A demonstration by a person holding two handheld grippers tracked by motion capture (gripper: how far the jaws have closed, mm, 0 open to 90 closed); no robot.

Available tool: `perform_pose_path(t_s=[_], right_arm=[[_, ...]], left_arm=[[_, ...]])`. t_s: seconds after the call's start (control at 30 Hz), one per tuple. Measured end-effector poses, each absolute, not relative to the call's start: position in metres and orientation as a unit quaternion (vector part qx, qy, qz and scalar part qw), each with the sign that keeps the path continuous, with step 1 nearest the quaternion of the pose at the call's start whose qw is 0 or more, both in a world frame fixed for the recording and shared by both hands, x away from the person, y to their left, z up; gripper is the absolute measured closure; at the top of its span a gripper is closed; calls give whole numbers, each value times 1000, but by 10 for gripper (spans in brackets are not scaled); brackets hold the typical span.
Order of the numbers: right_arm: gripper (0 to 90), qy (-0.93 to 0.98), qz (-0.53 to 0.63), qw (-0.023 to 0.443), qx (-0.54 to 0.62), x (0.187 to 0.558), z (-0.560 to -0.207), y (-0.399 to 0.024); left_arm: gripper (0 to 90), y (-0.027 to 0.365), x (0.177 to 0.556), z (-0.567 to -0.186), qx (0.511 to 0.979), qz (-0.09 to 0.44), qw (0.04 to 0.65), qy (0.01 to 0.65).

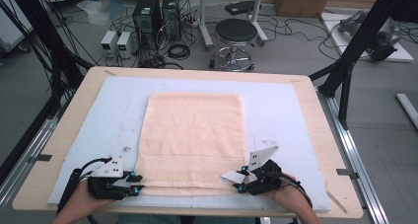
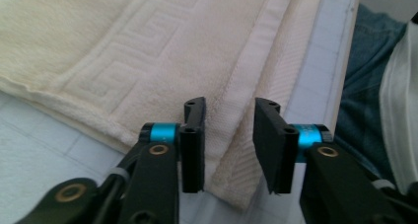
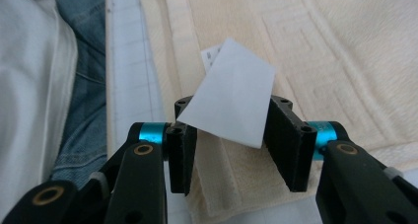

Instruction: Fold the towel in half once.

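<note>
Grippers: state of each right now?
Left gripper: open, jaws astride the towel corner, not pressing.
Right gripper: open, towel's white label between the jaws, nothing gripped.

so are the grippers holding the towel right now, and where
Nothing is held. The left gripper and right gripper each straddle a near corner of the folded towel with jaws apart, pads not pressing. The towel's white tag stands between the right jaws.

The white label (image 3: 231, 103) hides the towel (image 3: 315, 46) corner between the jaws.
</note>
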State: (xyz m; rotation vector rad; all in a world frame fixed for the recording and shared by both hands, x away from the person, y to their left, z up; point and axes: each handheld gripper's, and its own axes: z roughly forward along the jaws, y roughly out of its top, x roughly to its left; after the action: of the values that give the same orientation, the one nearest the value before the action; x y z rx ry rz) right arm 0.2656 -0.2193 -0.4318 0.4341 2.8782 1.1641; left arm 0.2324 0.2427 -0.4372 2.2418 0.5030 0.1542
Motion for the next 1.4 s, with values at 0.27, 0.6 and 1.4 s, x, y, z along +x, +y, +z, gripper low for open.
perform_pose_path(t_s=[0.27,0.6,1.4], right_arm=[[856,917,378,22,129,266,-429,-219],[856,903,409,30,130,262,-405,-225],[848,909,392,17,140,262,-421,-219]], left_arm=[[887,241,234,-431,890,75,401,202],[887,253,230,-407,870,81,442,205],[888,254,234,-415,869,66,434,227]])
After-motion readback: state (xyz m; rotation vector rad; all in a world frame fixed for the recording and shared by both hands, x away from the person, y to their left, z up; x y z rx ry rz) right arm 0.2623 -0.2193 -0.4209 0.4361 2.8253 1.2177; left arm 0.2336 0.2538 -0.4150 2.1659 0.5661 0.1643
